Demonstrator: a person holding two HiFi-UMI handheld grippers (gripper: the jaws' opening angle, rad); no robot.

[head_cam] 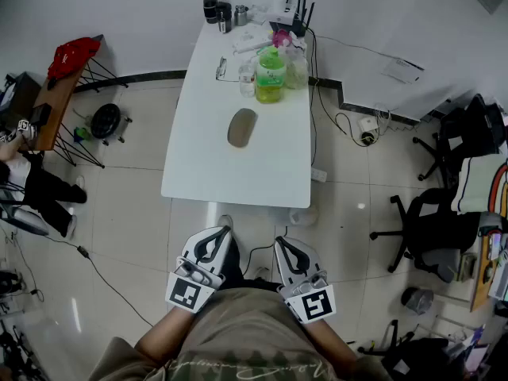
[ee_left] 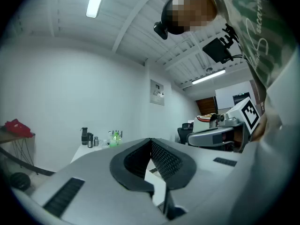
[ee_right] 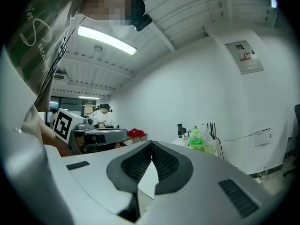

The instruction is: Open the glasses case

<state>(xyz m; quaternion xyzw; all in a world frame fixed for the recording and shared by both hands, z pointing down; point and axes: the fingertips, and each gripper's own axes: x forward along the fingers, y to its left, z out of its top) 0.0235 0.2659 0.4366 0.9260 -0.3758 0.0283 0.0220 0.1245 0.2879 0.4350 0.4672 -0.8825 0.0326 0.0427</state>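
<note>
A grey oval glasses case point(head_cam: 242, 127) lies closed near the middle of the white table point(head_cam: 206, 173). Both grippers hang close to my body, well short of the table's near edge. My left gripper point(head_cam: 222, 230) is shut and holds nothing; its jaws meet at the tips point(ee_left: 151, 139) in the left gripper view. My right gripper point(head_cam: 280, 240) is likewise shut and empty, its jaws together point(ee_right: 151, 142) in the right gripper view. The case does not show in either gripper view.
At the table's far end stand a green bottle point(head_cam: 270, 75), a small clear bottle point(head_cam: 248, 78), dark flasks point(head_cam: 211, 5), a router point(head_cam: 296, 19) and papers. Cables trail on the floor at right. Office chairs point(head_cam: 432, 228) stand right, a red-topped side table point(head_cam: 67, 78) left.
</note>
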